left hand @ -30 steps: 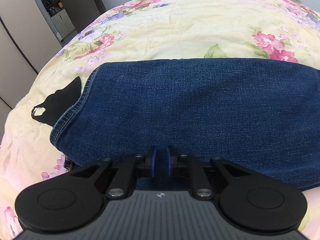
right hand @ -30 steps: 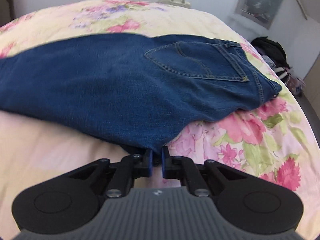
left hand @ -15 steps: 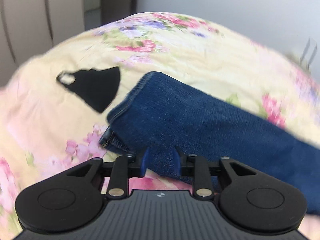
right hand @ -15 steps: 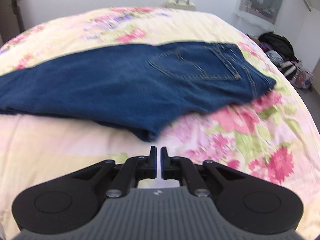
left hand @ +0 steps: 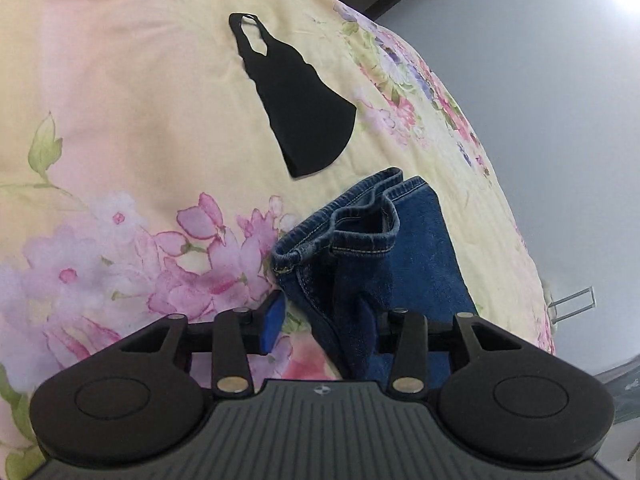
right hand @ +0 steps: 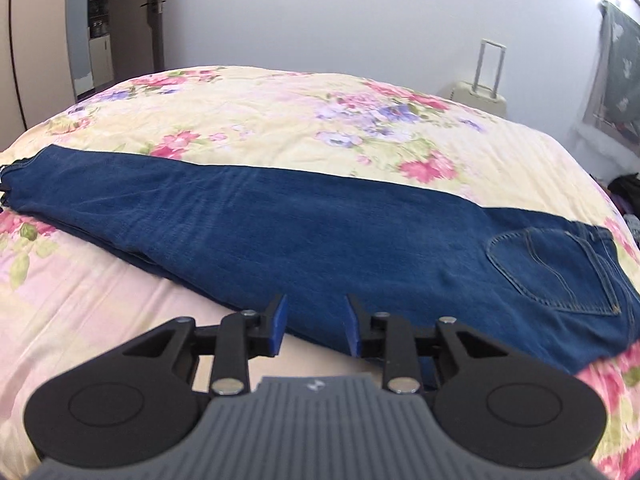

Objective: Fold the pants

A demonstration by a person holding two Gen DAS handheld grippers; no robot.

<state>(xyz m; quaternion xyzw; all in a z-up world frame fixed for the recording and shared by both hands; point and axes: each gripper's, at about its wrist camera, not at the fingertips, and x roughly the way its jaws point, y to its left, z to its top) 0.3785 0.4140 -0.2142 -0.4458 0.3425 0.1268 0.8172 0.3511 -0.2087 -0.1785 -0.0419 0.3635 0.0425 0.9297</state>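
A: Jeans (right hand: 320, 220) lie flat lengthwise across the floral bed (right hand: 260, 112), back pocket at 3 o'clock.

B: Left tongs (left hand: 324, 320) spread wide around the leg hems (left hand: 360, 220); black mask (left hand: 304, 120) at 12. Right tongs (right hand: 314, 320) open over the near edge.
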